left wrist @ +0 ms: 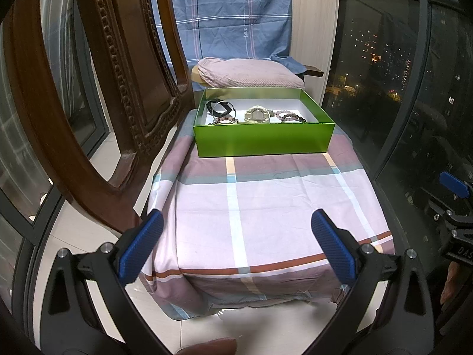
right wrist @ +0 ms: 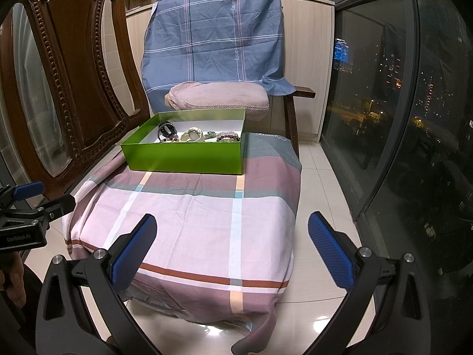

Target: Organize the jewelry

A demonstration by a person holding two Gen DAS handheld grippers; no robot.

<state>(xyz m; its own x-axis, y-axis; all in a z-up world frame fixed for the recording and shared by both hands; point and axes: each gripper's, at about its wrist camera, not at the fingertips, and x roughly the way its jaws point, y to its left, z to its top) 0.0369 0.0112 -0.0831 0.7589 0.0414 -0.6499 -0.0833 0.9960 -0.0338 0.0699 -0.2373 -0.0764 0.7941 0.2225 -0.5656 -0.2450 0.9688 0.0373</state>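
Jewelry (left wrist: pixel 256 114) sits inside a green box (left wrist: pixel 263 139) at the far end of a cloth-covered counter (left wrist: pixel 266 207). We note, from the left wrist view, a black band (left wrist: pixel 218 107) at the box's left, a pale round piece (left wrist: pixel 256 114) mid-box, and beaded bracelets (left wrist: pixel 288 117) to its right, all on the white floor of the box. The right wrist view adds a small greenish piece (right wrist: pixel 210 134) between the pale piece and the right-hand beads, hidden from the left view by the box's front wall.

Left gripper (left wrist: pixel 236 245) released, fingers wide apart, nothing between them, short of the counter's near edge. Right gripper (right wrist: pixel 232 247) likewise spread and empty. Each view catches the other gripper at its margin.

The plaid cloth between the near edge and the box carries nothing; it drapes over the front and sides. A carved wooden chair (right wrist: pixel 65 74) crowds the counter's left side. White tiled floor (right wrist: pixel 322 183) lies to the right, then a dark window (right wrist: pixel 384 88) with city lights. Beyond the box: a pink cushion (right wrist: pixel 218 96) and a blue checked sheet (right wrist: pixel 215 35).
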